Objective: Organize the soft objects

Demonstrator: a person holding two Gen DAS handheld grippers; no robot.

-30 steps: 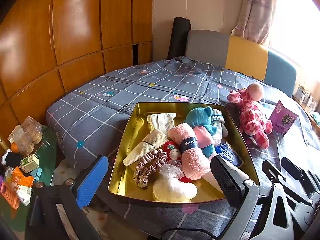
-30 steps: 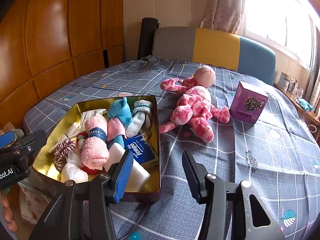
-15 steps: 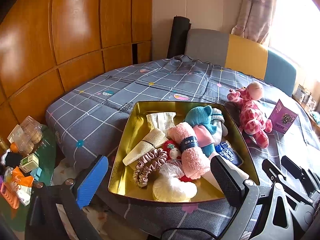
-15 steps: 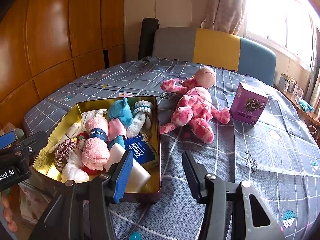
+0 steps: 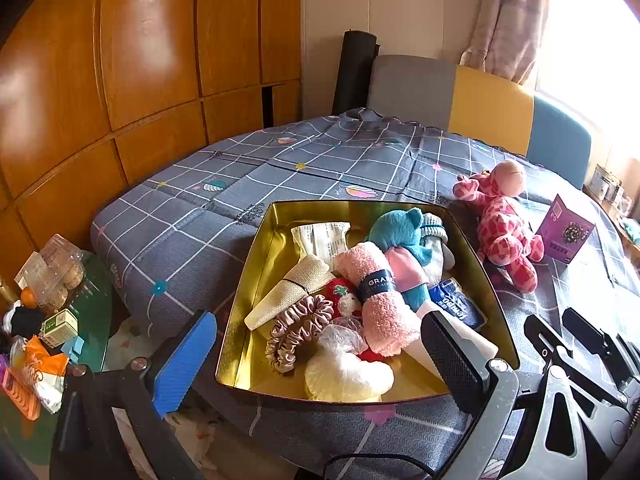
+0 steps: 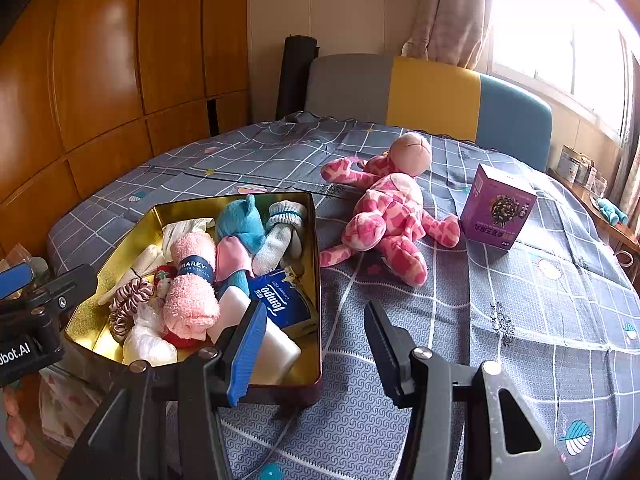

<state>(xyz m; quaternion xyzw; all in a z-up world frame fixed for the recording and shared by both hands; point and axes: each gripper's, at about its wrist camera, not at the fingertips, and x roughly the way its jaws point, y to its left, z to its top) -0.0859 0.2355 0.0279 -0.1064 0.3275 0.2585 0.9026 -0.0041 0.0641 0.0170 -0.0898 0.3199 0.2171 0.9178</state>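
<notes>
An open gold tin (image 5: 248,280) sits on the grey checked cloth, packed with soft things. Among them are a rolled pink towel (image 5: 380,300), a blue plush (image 5: 400,232), a satin scrunchie (image 5: 296,328) and a white bagged lump (image 5: 344,372). My left gripper (image 5: 316,344) hovers open at the tin's near edge, holding nothing. In the right wrist view the tin (image 6: 316,264) lies left of my right gripper (image 6: 316,332), which is open and empty above the cloth. A pink spotted plush (image 6: 388,208) lies on the cloth just right of the tin.
A purple box (image 6: 496,208) stands right of the pink plush. Chair backs in grey, yellow and blue (image 6: 432,96) line the far side, with wooden wall panels at left. A low glass table with clutter (image 5: 48,320) sits beside the near left corner.
</notes>
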